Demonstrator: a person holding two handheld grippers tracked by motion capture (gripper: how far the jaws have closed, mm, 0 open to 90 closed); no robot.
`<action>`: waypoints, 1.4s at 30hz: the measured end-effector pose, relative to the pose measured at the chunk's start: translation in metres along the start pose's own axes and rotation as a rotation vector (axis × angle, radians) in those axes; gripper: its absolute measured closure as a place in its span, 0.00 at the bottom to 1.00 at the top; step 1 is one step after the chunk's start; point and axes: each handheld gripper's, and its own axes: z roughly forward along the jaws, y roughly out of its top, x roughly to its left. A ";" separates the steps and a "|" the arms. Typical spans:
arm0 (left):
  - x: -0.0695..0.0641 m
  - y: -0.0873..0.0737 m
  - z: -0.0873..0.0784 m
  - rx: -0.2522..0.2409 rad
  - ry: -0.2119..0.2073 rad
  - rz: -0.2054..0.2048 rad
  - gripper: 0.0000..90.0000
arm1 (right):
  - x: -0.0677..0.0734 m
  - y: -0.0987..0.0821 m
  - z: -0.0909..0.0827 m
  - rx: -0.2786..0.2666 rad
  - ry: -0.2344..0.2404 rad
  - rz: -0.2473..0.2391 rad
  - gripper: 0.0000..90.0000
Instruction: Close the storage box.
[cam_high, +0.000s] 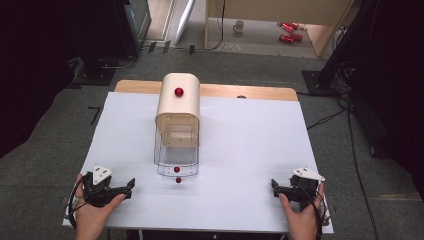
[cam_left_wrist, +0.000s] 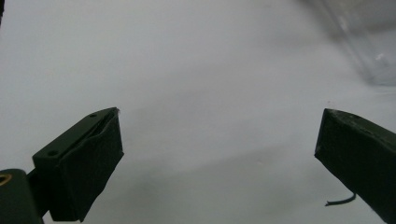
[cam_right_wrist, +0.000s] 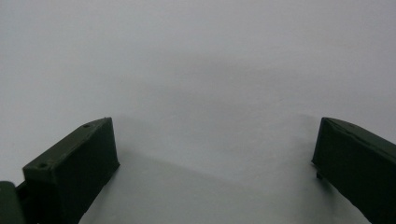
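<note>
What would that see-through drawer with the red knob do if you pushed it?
The clear drawer looks like thin plastic, so probably light. Pulled out of the cream box, it would likely slide back in. Its small red knob may be slippery for a gripper.

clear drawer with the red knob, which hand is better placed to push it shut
Left, probably. The left hand-held gripper rests nearer the drawer and its knob; the drawer's edge shows in its own view. The right hand-held gripper sits farther away. Both are open.
</note>
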 end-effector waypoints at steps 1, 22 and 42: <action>-0.003 0.001 -0.002 -0.009 -0.004 0.005 0.01 | 0.000 0.000 0.000 0.000 0.000 0.000 0.00; -0.059 0.023 -0.029 -0.131 -0.060 0.063 0.16 | 0.000 0.000 0.000 0.001 -0.001 -0.001 0.00; -0.135 0.032 -0.019 -0.133 -0.144 0.086 0.44 | 0.000 0.000 0.000 0.001 -0.001 -0.001 0.00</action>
